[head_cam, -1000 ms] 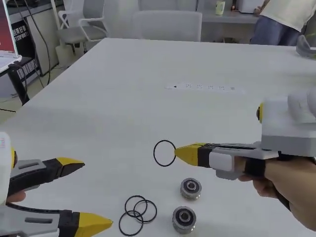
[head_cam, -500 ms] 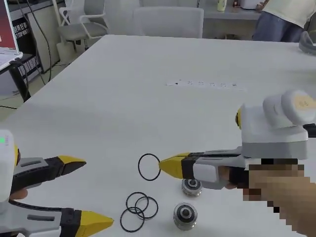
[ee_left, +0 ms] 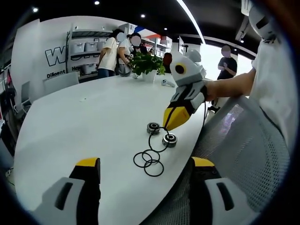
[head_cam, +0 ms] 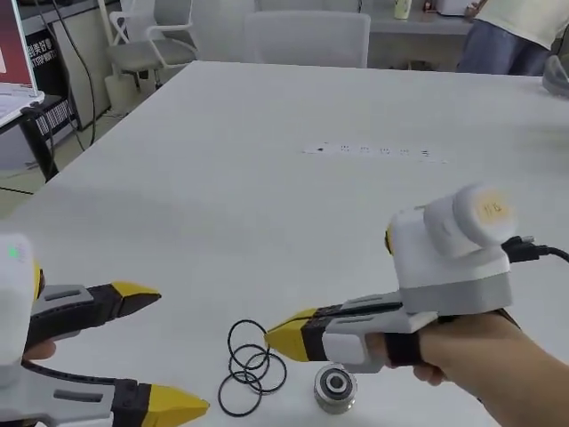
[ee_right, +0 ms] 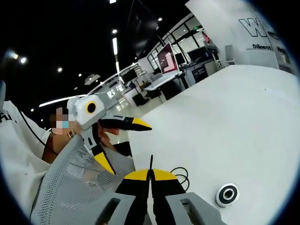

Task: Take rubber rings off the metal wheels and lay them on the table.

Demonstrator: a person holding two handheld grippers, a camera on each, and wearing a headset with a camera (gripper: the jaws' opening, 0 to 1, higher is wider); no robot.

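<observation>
My right gripper is shut on a thin black rubber ring and holds it just above the white table. Right below it, several loose rings lie overlapping. One metal wheel sits under the gripper's body. In the left gripper view two wheels lie side by side, next to the hanging ring. My left gripper stands open at the lower left, apart from the rings. In the right gripper view the held ring shows edge-on between the shut jaws, with a wheel to the right.
A flush socket strip is set into the table's middle. Grey chairs stand at the far end, and a person stands at the back right. The table's near edge runs close below the rings.
My right gripper has moved down and to the left with the ring, from above the wheels to over the pile of rings. It now covers one wheel in the head view. The left gripper stays put.
</observation>
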